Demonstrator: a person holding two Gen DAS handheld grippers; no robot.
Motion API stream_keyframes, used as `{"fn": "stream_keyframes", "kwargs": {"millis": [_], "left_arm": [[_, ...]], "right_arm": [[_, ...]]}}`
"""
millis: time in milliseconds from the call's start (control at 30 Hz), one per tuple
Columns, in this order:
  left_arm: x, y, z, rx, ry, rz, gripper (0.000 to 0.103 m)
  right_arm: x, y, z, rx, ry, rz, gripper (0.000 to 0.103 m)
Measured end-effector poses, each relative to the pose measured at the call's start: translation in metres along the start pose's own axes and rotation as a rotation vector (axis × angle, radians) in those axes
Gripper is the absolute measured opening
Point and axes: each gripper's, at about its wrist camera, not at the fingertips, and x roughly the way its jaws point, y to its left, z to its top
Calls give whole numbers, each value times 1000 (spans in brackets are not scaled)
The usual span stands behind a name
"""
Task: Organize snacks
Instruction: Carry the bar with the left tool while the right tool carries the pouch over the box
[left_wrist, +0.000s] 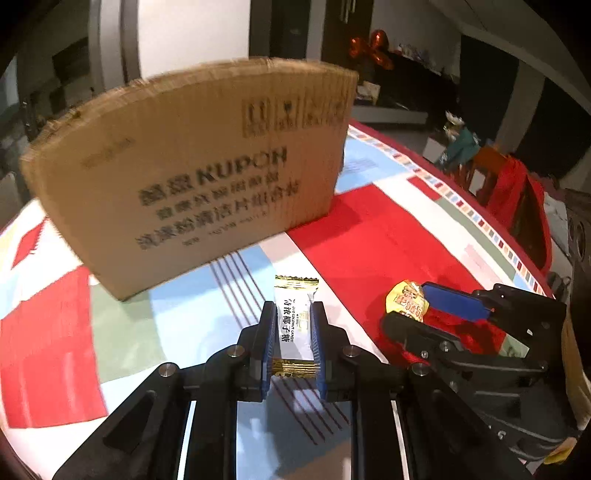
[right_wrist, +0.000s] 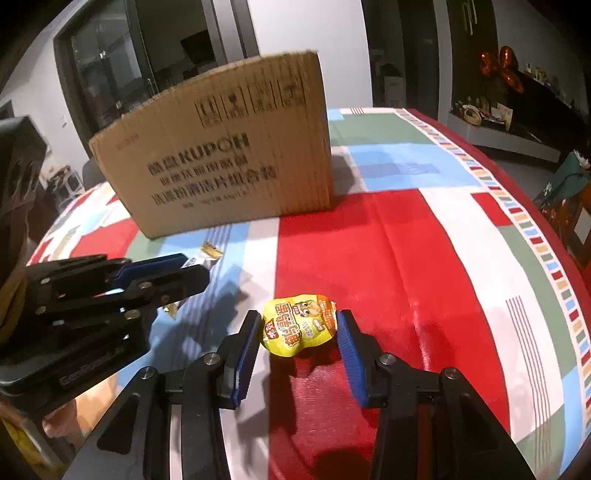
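Left gripper clamps candy, right gripper pinches yolk pack; both snacks grasped, neither boxed (box far).

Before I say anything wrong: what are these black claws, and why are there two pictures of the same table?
There is no robot. A person holds one two-finger gripper in each hand, and each carries a camera looking along its fingers, so each picture is one gripper's own view. In the left view, the left gripper is closed on a white and gold candy. In the right view, the right gripper is closed around a yellow snack pouch. Each gripper also shows in the other's picture. Both work over a colourful tablecloth, and a cardboard box stands behind.
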Motion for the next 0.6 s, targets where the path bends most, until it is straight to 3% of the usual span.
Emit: {"fn": "stream_keyframes", "kwargs": {"millis": [600], "left_arm": [[-84,-8,22,-99,-154,68,19]], "right_arm": [[-71,9,43,-47,-104,61,43]]}}
